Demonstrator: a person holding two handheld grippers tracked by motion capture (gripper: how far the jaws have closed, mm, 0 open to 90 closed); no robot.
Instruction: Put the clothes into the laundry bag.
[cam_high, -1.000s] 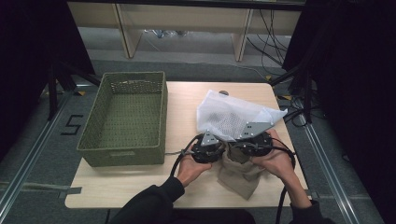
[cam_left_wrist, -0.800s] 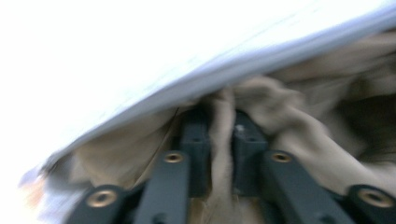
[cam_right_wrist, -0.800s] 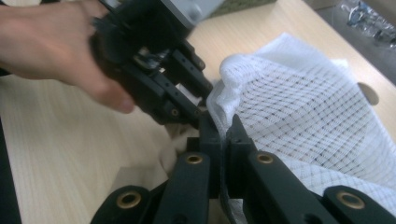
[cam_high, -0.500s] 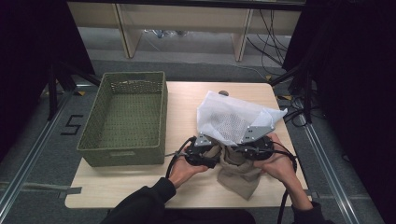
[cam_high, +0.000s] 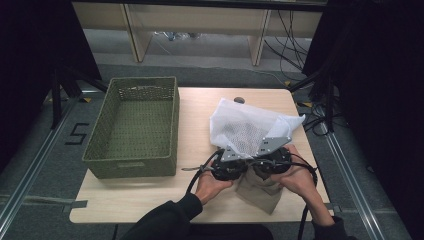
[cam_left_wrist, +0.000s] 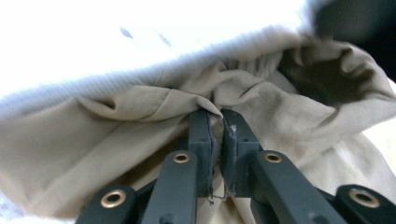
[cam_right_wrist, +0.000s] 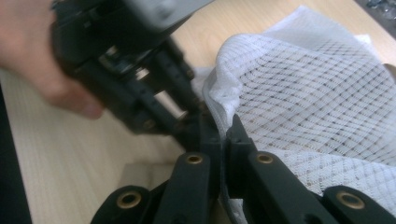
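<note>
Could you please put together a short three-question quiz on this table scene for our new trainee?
1. True or false: the left tongs are clamped on the beige cloth.
2. What do the right tongs pinch? A) the basket's rim B) the white mesh bag's edge C) a cable
3. Which side of the table holds the green basket, seen from the high view?

Key:
1. True; the left jaws have just closed on a fold of it.
2. B.
3. The left side.
</note>
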